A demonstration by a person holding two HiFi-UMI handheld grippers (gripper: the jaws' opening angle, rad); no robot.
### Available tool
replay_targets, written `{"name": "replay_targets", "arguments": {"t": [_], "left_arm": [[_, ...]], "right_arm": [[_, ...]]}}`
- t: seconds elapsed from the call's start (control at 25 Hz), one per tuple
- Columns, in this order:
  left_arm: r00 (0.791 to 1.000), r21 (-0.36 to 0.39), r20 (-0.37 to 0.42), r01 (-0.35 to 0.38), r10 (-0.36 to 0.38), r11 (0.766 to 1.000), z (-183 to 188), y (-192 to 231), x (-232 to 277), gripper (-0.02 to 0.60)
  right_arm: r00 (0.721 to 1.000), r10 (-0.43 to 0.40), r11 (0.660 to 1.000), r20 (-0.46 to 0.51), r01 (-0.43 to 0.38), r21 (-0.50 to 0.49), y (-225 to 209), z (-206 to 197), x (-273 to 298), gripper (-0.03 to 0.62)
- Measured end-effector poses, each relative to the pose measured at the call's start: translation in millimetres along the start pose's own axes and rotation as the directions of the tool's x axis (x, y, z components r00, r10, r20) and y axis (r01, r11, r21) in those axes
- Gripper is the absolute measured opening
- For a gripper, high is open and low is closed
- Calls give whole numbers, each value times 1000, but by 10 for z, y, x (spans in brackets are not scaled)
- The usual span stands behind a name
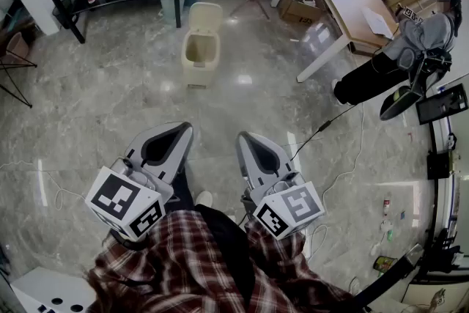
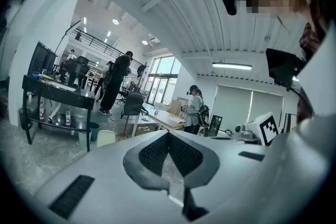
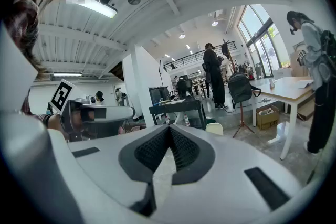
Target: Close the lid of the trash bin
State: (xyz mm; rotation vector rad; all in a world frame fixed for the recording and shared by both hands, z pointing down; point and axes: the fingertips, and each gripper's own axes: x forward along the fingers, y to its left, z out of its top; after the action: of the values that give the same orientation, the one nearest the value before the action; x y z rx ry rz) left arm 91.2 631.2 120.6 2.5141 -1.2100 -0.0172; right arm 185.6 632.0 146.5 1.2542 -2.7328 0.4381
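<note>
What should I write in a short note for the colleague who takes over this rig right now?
Left gripper: shut, empty, held low in front of the person.
Right gripper: shut, empty, beside the left one.
Trash bin: on the floor ahead, well apart from both grippers; its lid stands open.
Done: nothing yet.
Left: walk up to the bin and push the lid down until it closes.
</note>
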Motion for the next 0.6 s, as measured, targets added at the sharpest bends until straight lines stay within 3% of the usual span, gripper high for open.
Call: {"name": "replay_targets", "arguments": {"t": [0.2,0.6], "left_arm": [[1000,-1,7,4,-4,1000,156,620,243,11],[997,8,36,63,-63,998,767,1904,836,11]], "right_arm": [[1000,4,1000,6,-4,-8,-140,137,690,12],[1000,8,997,17,-7,-82,-324,789,2168,12]]}}
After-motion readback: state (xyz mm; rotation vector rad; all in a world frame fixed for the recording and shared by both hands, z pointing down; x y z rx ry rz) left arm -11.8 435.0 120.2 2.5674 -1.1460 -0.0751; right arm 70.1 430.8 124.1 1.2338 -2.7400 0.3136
